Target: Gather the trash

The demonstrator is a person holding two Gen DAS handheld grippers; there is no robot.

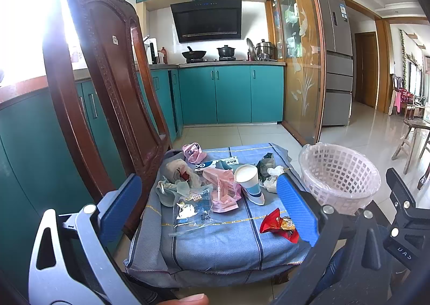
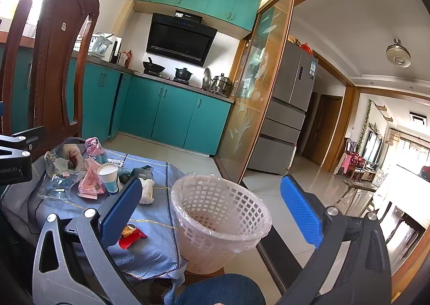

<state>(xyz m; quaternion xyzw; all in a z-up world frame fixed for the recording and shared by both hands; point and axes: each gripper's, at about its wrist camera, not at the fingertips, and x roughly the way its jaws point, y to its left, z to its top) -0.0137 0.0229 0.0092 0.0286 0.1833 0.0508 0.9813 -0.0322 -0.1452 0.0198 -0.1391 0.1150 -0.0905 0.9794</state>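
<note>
Trash lies on a blue cloth (image 1: 215,246) over a chair seat: a red wrapper (image 1: 279,225), a paper cup (image 1: 248,178) on its side, pink packets (image 1: 223,192), a clear bag (image 1: 193,211) and crumpled white tissue (image 1: 272,177). A white lattice basket (image 1: 338,178) with a clear liner stands at the seat's right. My left gripper (image 1: 209,205) hangs open above the trash with nothing between its fingers. In the right wrist view my right gripper (image 2: 212,213) is open, held over the basket (image 2: 220,221), which looks empty. The red wrapper (image 2: 133,236) and cup (image 2: 110,174) lie to its left.
The chair's carved wooden back (image 1: 107,76) rises at the left. Teal kitchen cabinets (image 1: 231,95) stand beyond a tiled floor (image 1: 242,135), with a glass sliding door (image 1: 301,63) and a fridge (image 1: 336,63) to the right. A person's blue-clad knee (image 2: 223,290) shows below the basket.
</note>
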